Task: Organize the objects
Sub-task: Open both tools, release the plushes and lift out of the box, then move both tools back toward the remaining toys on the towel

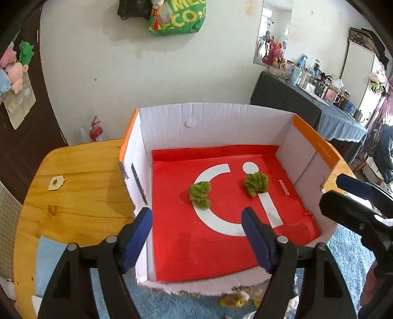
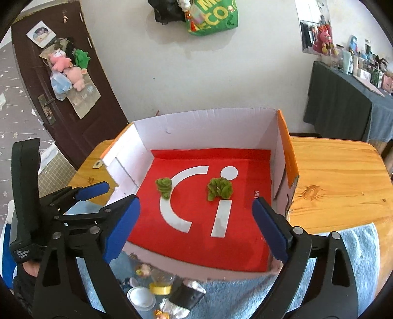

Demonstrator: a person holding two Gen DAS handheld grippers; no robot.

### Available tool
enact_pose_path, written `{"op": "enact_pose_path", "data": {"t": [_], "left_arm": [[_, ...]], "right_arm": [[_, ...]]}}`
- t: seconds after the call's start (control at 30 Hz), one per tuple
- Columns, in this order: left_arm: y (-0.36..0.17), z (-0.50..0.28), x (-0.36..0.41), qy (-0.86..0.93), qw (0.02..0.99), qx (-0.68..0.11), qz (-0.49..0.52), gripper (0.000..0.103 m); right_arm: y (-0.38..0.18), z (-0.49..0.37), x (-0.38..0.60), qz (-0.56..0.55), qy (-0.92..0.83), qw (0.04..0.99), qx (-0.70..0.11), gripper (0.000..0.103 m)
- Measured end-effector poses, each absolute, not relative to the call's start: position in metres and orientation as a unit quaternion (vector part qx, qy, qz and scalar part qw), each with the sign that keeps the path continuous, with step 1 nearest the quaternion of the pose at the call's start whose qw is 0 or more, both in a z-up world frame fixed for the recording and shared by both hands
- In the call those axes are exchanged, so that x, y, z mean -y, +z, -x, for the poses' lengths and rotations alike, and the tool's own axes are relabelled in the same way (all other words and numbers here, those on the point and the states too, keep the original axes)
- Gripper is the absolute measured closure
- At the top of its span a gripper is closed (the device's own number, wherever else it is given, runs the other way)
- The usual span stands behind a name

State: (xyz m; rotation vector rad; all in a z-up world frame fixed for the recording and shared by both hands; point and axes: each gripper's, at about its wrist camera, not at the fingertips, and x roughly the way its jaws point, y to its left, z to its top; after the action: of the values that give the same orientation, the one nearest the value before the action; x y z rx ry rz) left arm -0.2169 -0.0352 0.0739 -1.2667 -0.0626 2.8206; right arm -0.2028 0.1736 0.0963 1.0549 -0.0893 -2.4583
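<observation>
Left gripper point(image 1: 196, 235) and right gripper point(image 2: 196, 228): jaws spread wide, holding nothing. Two green fuzzy pieces point(image 1: 200, 191) point(image 1: 255, 183) lie apart on the red liner point(image 1: 196, 245) inside the cardboard box point(image 1: 208, 122) on the bench point(image 1: 73, 191).

A stained white wall point(image 2: 196, 73) stood behind the wooden table point(image 2: 339, 176). A green shopping bag point(image 2: 213, 17) hung high on it. At the left, a dark brown door point(image 2: 49, 81) carried plush toys point(image 2: 66, 71). A red fire extinguisher point(image 1: 96, 131) sat beyond the table's far left edge. At the right, a dark-draped side table point(image 1: 294, 103) held bottles, beside a mirror point(image 1: 273, 32).
</observation>
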Motion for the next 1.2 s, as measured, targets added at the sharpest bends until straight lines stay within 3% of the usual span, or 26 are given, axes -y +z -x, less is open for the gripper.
{"op": "enact_pose_path", "data": {"t": [0.13, 0.27, 1.2], "left_arm": [[0.075, 0.204, 0.031, 0.916, 0.02, 0.012, 0.401, 0.02], [0.075, 0.194, 0.029, 0.919, 0.018, 0.008, 0.394, 0.015], [0.053, 0.148, 0.035, 0.914, 0.011, 0.033, 0.405, 0.007]], "right_arm": [[0.097, 0.187, -0.174, -0.371, -0.899, 0.232, 0.025, 0.003], [0.097, 0.175, -0.171, -0.361, -0.903, 0.233, 0.016, 0.003], [0.072, 0.127, -0.18, -0.358, -0.906, 0.225, 0.022, 0.0]]}}
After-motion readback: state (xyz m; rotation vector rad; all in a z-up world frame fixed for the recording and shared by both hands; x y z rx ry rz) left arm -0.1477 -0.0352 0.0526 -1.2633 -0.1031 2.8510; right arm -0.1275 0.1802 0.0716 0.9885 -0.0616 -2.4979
